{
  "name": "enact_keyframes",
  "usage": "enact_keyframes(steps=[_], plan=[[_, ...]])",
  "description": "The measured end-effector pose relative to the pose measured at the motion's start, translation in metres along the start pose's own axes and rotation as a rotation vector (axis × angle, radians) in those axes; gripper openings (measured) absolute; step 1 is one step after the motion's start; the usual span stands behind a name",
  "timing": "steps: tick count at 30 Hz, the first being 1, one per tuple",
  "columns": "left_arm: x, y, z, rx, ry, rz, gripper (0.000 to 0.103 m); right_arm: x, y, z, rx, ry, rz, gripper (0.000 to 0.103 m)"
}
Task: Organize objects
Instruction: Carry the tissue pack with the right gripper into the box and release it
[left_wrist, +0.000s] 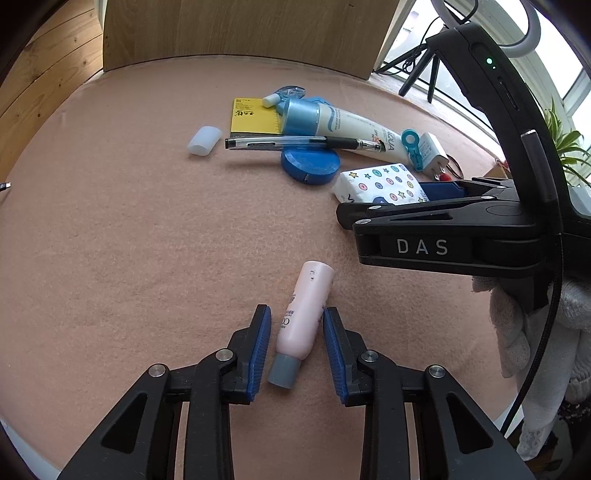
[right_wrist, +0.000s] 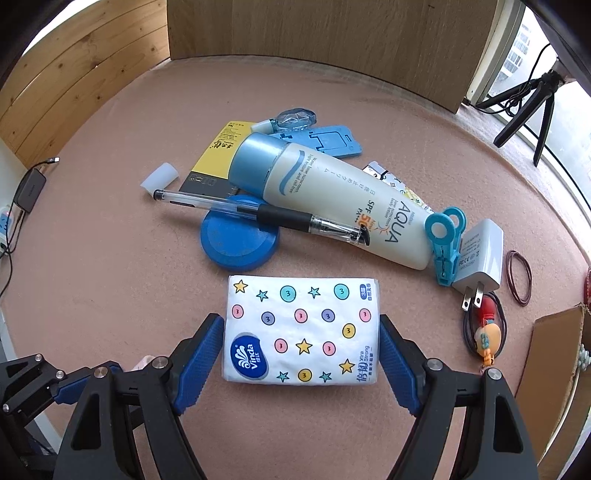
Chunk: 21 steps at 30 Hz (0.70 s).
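Observation:
In the left wrist view a small pink tube (left_wrist: 303, 316) with a grey cap lies on the pink table cover between the pads of my left gripper (left_wrist: 297, 325). The jaws are open, with the right pad about touching the tube. In the right wrist view a Vinda tissue pack (right_wrist: 301, 332) with stars and dots lies flat between the fingers of my right gripper (right_wrist: 302, 325). Those jaws are open wide and stand on either side of the pack. The right gripper's black body (left_wrist: 439, 232) shows in the left wrist view, over the pack (left_wrist: 382, 182).
Behind the pack lies a pile: sunscreen tube (right_wrist: 332, 199), pen (right_wrist: 258, 214), blue round lid (right_wrist: 238, 236), yellow card (right_wrist: 218, 155), blue phone stand (right_wrist: 325, 140), white cap (right_wrist: 159, 178). To the right are a blue clip (right_wrist: 445, 243), white charger (right_wrist: 480, 258), rubber bands (right_wrist: 519, 277), keychain (right_wrist: 487, 336), cardboard box (right_wrist: 554, 365).

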<state>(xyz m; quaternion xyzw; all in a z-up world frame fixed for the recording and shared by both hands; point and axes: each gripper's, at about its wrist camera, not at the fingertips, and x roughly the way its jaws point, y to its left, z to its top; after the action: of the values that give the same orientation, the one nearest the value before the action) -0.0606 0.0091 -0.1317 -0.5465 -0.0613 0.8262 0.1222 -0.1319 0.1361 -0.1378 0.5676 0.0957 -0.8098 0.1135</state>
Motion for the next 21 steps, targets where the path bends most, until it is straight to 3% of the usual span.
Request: enact_keyframes(steps=[5, 21], plan=[[0.001, 0.003, 0.001, -0.007, -0.009, 0.004, 0.022, 0.002, -0.003, -0.003, 0.015, 0.001, 0.005, 0.072], [0.004, 0.006, 0.008, -0.019, -0.015, -0.005, 0.021, -0.011, -0.029, -0.034, 0.095, -0.018, 0.083, 0.071]])
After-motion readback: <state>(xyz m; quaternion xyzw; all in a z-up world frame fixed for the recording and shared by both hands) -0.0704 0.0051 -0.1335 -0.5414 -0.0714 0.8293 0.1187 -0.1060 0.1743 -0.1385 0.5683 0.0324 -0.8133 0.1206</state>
